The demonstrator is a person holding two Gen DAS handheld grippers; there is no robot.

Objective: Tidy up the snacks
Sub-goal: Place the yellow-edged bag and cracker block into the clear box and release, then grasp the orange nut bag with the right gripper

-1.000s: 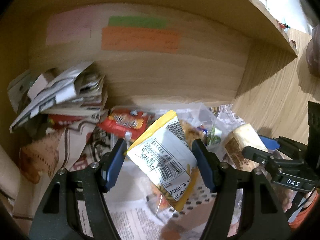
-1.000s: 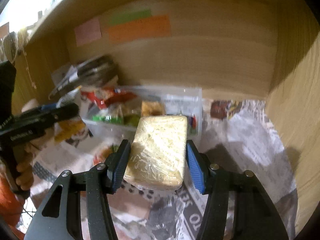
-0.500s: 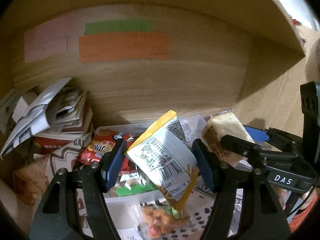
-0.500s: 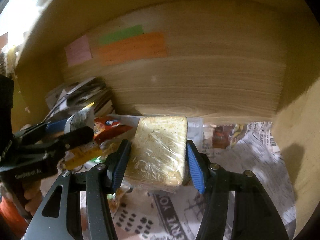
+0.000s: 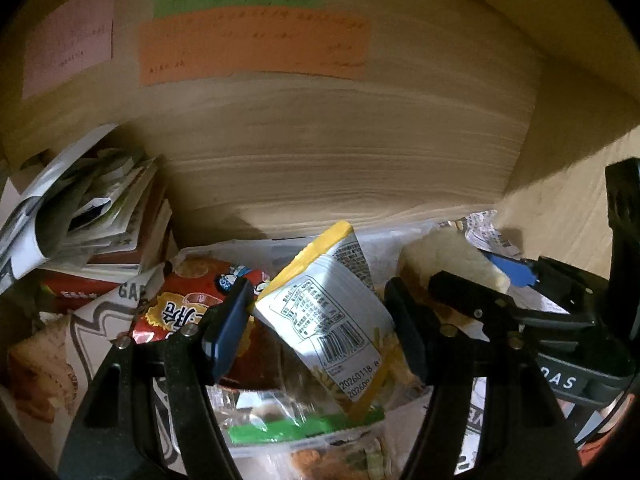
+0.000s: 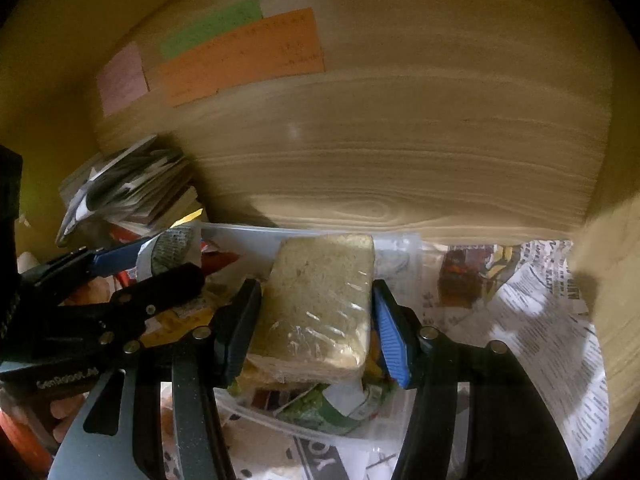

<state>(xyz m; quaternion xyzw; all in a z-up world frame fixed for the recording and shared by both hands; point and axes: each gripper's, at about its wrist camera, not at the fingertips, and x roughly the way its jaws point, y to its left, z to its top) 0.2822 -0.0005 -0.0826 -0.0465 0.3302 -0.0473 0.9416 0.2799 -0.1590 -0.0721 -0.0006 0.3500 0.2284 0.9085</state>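
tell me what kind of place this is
Probably a home cupboard or shelf nook: wood panels close it in at the back and sides, sticky notes are stuck on the back, newspaper lines the floor, and a clear bin of snacks sits beside stacked papers.

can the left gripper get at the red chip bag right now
Probably not yet. The left gripper is already shut on the yellow snack pouch, so its jaws are full. The red chip bag lies close below its left finger, otherwise uncovered.
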